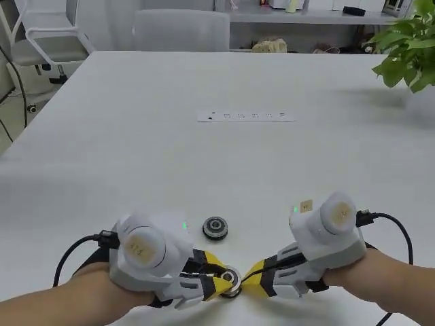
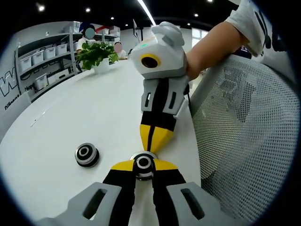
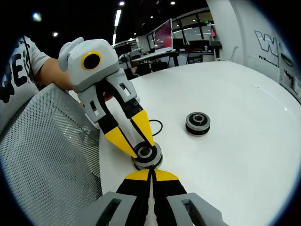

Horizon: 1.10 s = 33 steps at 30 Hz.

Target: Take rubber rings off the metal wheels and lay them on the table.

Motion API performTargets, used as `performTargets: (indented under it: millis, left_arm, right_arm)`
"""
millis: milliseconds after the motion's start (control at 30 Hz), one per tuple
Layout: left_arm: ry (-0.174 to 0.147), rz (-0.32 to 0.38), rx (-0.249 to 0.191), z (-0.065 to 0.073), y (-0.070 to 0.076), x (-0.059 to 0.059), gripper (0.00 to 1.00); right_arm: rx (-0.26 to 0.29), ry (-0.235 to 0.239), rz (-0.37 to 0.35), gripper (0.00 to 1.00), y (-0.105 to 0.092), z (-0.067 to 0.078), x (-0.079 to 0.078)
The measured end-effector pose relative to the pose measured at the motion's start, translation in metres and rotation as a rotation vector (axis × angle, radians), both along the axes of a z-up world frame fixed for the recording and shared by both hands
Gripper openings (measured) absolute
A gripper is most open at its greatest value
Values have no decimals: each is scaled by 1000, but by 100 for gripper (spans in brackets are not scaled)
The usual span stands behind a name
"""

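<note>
Held wheel (image 1: 231, 277): at near edge of table (image 1: 204, 156), just in front of the person, clamped by left gripper (image 2: 143, 165), yellow jaws parted only enough to flank it on 2 sides. Right gripper (image 3: 150, 175): jaws pressed together, tip touching wheel rim from the opposite side; cannot tell of any lip of rubber ring (image 3: 151, 163) nipped between them. Second wheel (image 1: 215, 228): loose on table just beyond the grippers, dark band apparently in place, untouched. Step judged in hand: peeling of ring from held wheel. For a clean result: keep left clamp firm on the metal, clear of the rubber, to leave band free to slide. Work right tip under 1 edge of band, pinch, then roll outward and round the rim rather than pulling straight. Risk otherwise: snap-back, or wheel flicked off the table edge. Hold wheel low over the surface. Lay freed ring flat on open table, apart from the 2 wheels.
</note>
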State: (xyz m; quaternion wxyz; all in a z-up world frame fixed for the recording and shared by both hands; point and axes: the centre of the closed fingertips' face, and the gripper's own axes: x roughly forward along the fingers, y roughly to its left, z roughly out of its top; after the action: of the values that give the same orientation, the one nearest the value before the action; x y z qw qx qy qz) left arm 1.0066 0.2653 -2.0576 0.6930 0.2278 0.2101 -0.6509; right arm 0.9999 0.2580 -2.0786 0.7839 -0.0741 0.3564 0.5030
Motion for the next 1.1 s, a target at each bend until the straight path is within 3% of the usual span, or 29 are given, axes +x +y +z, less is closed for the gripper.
performTargets:
  millis: [333, 567, 1100]
  left_arm:
    - [0, 2, 2, 0, 0, 0, 8]
    - [-3, 5, 7, 0, 0, 0, 8]
    - [-5, 16, 20, 0, -1, 0, 8]
  right_arm:
    - [35, 44, -42, 0, -3, 3, 2]
    - [95, 67, -107, 0, -6, 12, 10]
    - [139, 93, -125, 0, -2, 17, 10]
